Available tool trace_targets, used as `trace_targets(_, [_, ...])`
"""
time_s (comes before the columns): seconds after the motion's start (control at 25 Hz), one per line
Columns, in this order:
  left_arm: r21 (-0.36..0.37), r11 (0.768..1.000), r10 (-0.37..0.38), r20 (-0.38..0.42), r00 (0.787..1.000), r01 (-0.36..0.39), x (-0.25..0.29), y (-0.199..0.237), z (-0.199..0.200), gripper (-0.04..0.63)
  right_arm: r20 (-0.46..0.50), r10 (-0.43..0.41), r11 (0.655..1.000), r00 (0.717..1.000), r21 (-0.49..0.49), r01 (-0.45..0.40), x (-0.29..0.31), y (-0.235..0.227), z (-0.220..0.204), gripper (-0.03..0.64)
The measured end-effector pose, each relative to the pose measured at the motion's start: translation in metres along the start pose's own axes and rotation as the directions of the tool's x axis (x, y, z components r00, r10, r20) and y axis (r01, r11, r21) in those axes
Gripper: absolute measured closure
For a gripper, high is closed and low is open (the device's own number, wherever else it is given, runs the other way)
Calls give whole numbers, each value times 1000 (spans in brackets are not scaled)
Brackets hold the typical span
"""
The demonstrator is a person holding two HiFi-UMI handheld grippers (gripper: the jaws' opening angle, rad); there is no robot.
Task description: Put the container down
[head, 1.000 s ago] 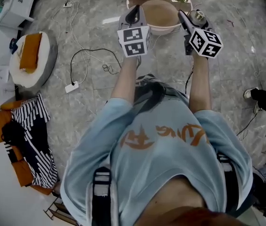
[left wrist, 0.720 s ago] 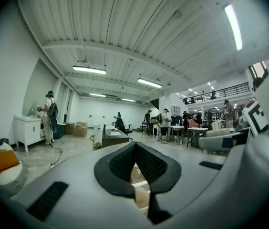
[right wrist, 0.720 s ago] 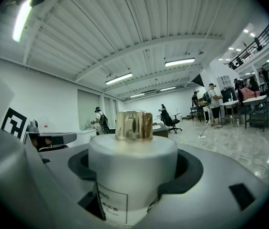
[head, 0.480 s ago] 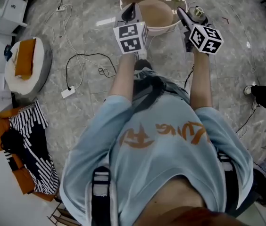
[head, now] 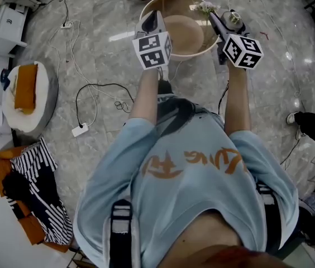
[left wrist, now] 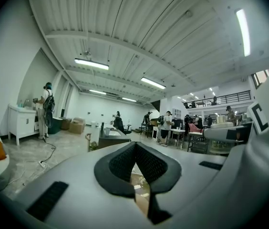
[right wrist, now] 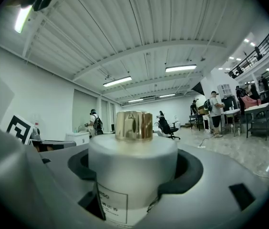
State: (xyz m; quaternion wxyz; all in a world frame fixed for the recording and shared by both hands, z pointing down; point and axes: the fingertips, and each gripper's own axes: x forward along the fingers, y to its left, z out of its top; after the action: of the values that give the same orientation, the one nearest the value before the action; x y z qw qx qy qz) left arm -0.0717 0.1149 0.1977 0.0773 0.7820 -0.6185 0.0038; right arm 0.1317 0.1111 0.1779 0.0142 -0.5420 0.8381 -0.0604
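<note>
My right gripper [head: 223,22] is shut on a white cylindrical container [right wrist: 132,185] with a gold cap [right wrist: 133,126] and a small label. The container stands upright between the dark pads [right wrist: 191,168] in the right gripper view; in the head view its cap [head: 234,18] shows just past the marker cube. My left gripper [head: 151,22] is held level beside it, its pads [left wrist: 120,163] meeting at the tips with nothing between them. Both hang over the near rim of a round wooden table [head: 146,7] that carries a beige bowl [head: 185,32].
Small flowers [head: 206,7] lie on the table's far right. Cables [head: 99,102] and a power strip [head: 80,130] trail over the marble floor at left. A round white cushion [head: 12,113] and striped cloth [head: 40,200] lie farther left. A shoe [head: 314,124] is at right.
The view has moved forward: the round table and bowl now show more fully under both grippers. The right gripper still holds the container, and the left stays beside it.
</note>
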Motion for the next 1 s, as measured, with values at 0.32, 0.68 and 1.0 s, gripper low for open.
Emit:
trace_targets(0.32, [-63, 998, 11, -92, 996, -17, 99, 64, -20, 569, -61, 9, 999, 998, 34, -7, 107, -7, -29, 258])
trace_targets(0.68, [-118, 992, -60, -234, 970, 32, 242, 127, -72, 569, -166, -39, 997, 985, 56, 49, 257, -44, -70, 258])
trace_targets(1.0, [-164, 984, -119, -306, 945, 70, 297, 144, -104, 569, -245, -53, 997, 968, 36, 64, 301, -53, -98, 258])
